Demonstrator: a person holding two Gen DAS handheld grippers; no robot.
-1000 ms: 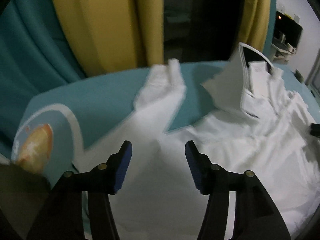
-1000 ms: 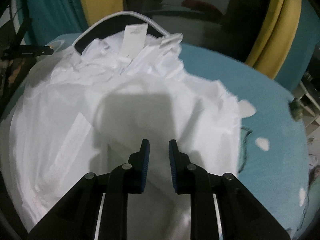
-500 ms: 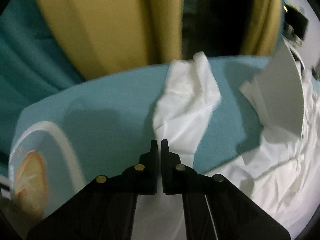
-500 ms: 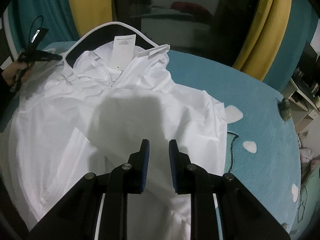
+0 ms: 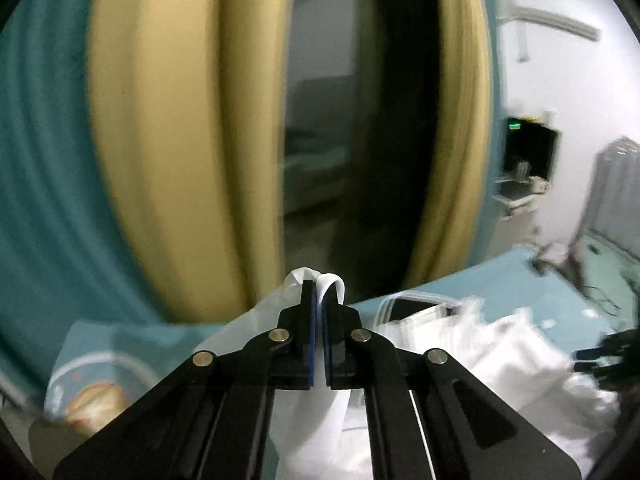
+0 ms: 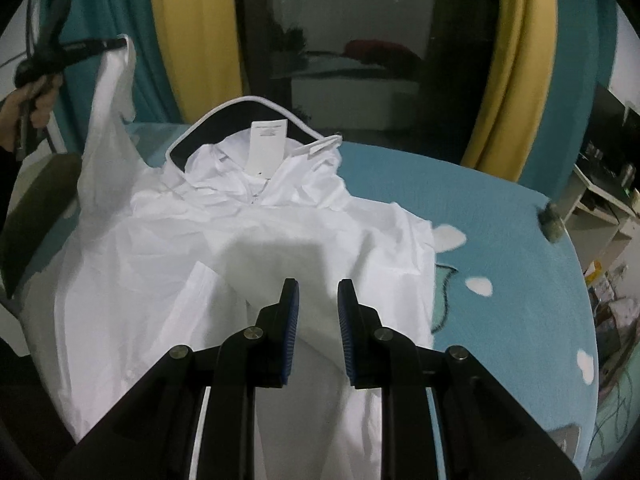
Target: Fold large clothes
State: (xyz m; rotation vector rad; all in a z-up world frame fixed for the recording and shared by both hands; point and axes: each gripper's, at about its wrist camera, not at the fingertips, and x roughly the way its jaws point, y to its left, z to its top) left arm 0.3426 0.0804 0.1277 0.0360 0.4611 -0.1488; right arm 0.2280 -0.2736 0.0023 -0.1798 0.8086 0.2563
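we see left tool (image 5: 319, 292) pinching white jacket (image 6: 248, 248) sleeve aloft, jacket spread on teal bed (image 6: 500, 216), right tool (image 6: 318, 292) slightly spread above hem, yellow curtains (image 6: 516, 80) behind

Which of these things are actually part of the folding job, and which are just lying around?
Part of the job:
- white jacket
- its sleeve, pinched and held up by the left tool
- right tool, open above the jacket
- blue bed cover underneath

Just lying about:
- yellow curtains
- white shelf
- small grey object at the bed's edge
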